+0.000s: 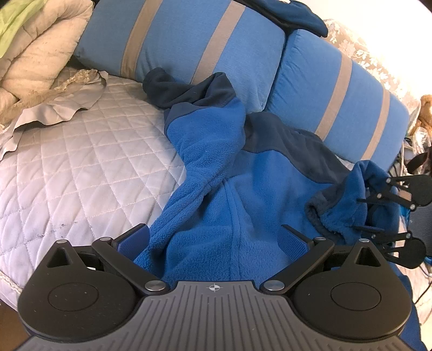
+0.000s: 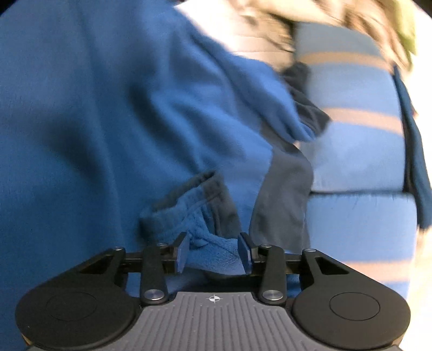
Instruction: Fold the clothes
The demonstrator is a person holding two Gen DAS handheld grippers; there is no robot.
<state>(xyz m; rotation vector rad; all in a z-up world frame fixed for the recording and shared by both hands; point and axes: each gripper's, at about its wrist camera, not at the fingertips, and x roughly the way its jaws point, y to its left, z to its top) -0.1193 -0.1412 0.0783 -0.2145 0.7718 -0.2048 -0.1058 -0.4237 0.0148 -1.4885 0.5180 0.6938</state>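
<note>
Blurred fleece fills most of the right wrist view, where edges are smeared and little beyond colour can be made out. The lower hem of the blue fleece jacket (image 1: 232, 205) is hidden under the body of the left tool (image 1: 214, 237), and part of one sleeve is cut off behind the right tool (image 1: 378, 213) at the frame's right edge. A dark garment (image 1: 297, 13) on top of the cushions is seen only partly.

The jacket is spread on a quilted white bedspread (image 1: 81, 167), its upper part lying against two blue cushions with tan stripes (image 1: 189, 40). Bright blue fleece makes up the body, with navy panels at the shoulders and collar. One sleeve is twisted over the front; the fabric is rumpled, not flat.

The left tool is held wide apart over the jacket's lower front, with fleece lying between its fingers but not pinched. In the right wrist view, the sleeve cuff (image 2: 199, 216), edged in navy, is clamped between the pads of the right tool (image 2: 214, 252). A cream comforter (image 1: 35, 51) is piled at the bed's far left.
</note>
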